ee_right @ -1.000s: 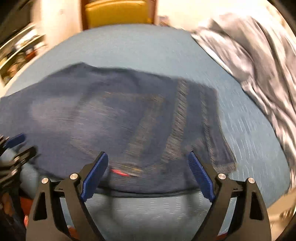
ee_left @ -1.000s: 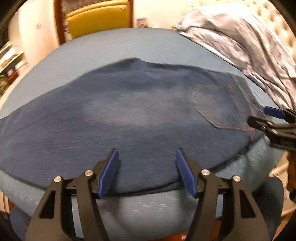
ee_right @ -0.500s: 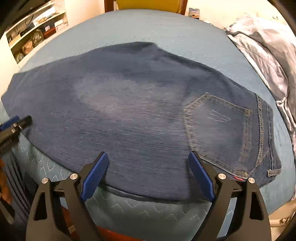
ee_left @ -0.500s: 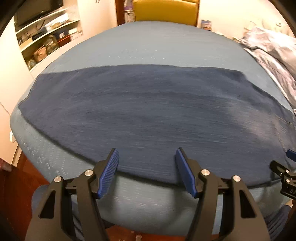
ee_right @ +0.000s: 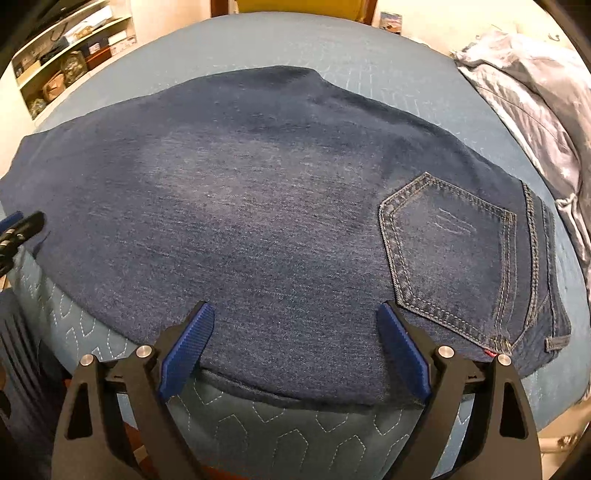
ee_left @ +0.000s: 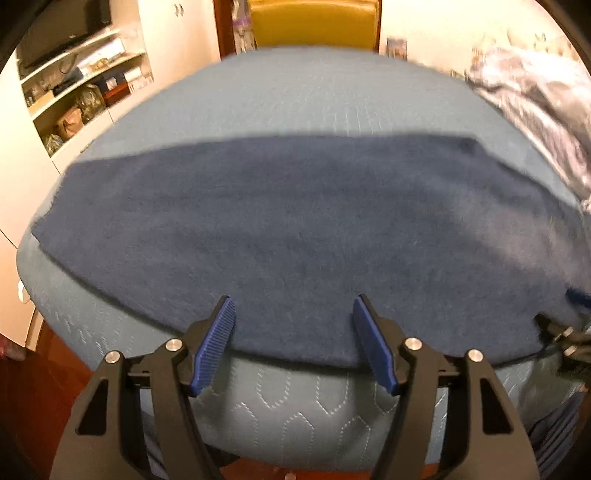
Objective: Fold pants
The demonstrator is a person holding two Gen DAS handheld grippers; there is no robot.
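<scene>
Dark blue jeans (ee_right: 280, 221) lie flat on a blue quilted bed, folded lengthwise, back pocket (ee_right: 450, 251) up and waistband at the right. In the left wrist view the leg part (ee_left: 288, 229) stretches across the bed. My left gripper (ee_left: 293, 343) is open and empty over the jeans' near edge at the leg part. My right gripper (ee_right: 295, 350) is open and empty over the near edge, left of the pocket. The left gripper's tip (ee_right: 22, 229) shows at the far left of the right wrist view, the right gripper's tip (ee_left: 565, 328) at the far right of the left wrist view.
The blue quilted bed cover (ee_left: 314, 96) reaches back to a yellow chair (ee_left: 314, 22). A crumpled grey blanket (ee_right: 535, 103) lies at the right side. Shelves with bags (ee_left: 77, 99) stand at the left. Wooden floor (ee_left: 40, 391) shows below the bed edge.
Both views have swung left along the jeans. The left gripper moved from the seat area to the leg part; the right gripper moved from the waistband to left of the pocket. Both stayed open.
</scene>
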